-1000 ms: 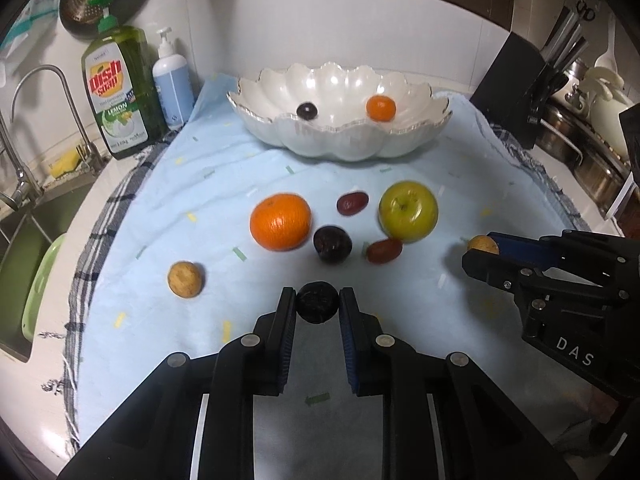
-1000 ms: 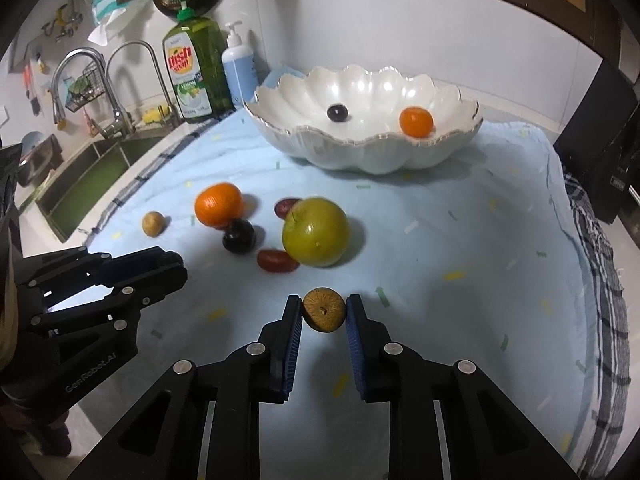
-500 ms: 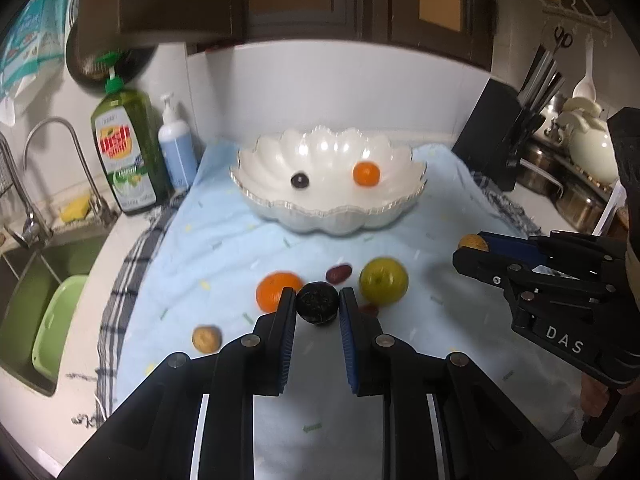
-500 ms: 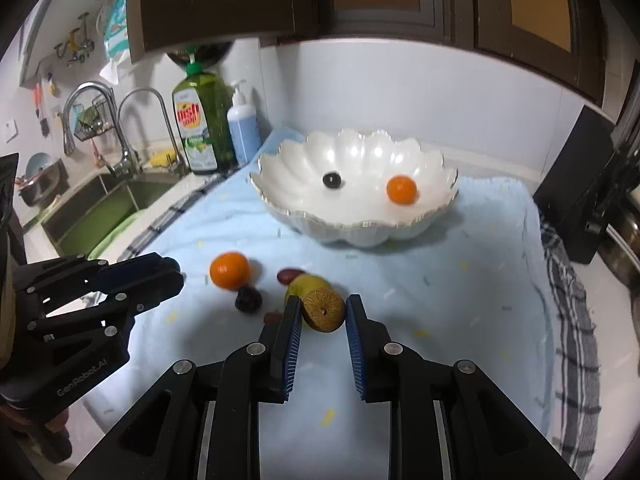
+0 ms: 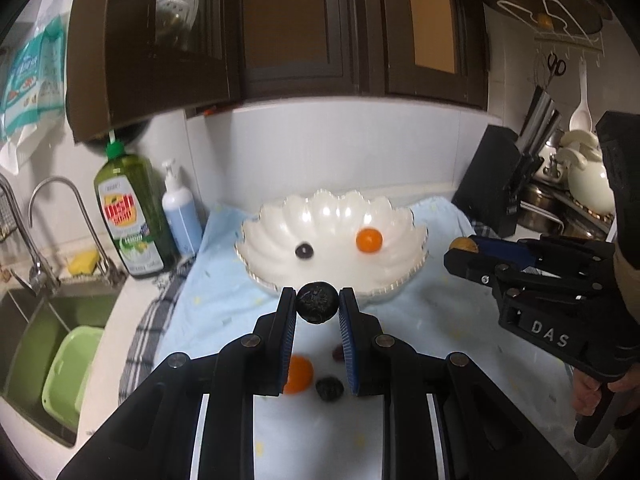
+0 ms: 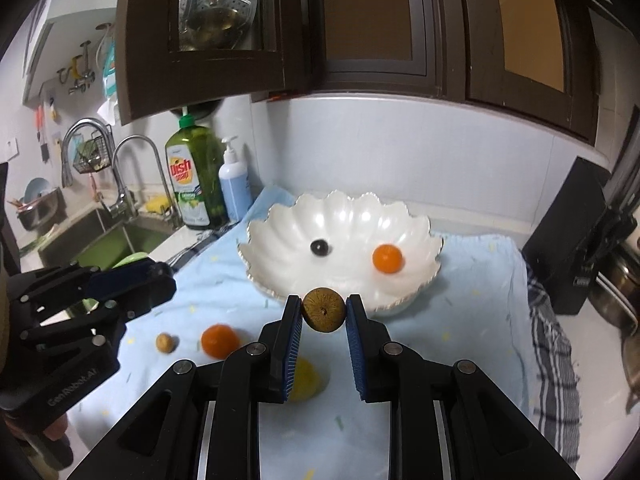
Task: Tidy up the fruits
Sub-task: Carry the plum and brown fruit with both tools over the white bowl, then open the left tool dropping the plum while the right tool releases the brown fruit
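Note:
My left gripper (image 5: 318, 307) is shut on a dark wrinkled fruit (image 5: 317, 308), held in the air in front of the white scalloped bowl (image 5: 256, 248). My right gripper (image 6: 323, 310) is shut on a brown round fruit (image 6: 323, 309), also raised before the bowl (image 6: 420, 280). The bowl holds a small dark fruit (image 6: 319, 247) and a small orange (image 6: 387, 258). On the blue cloth below lie an orange (image 6: 219, 341), a small tan fruit (image 6: 165, 342), a green apple (image 6: 306, 380) partly hidden, and a dark plum (image 5: 329, 388).
A green dish-soap bottle (image 6: 196, 184) and a blue pump bottle (image 6: 234, 188) stand at the back left beside the sink (image 5: 48, 328). A black knife block (image 5: 496, 184) and pots stand at the right. Dark cabinets hang overhead.
Both grippers have risen from the cloth with their fruits and now sit higher and nearer the bowl. The loose fruits have dropped to the bottom of both views.

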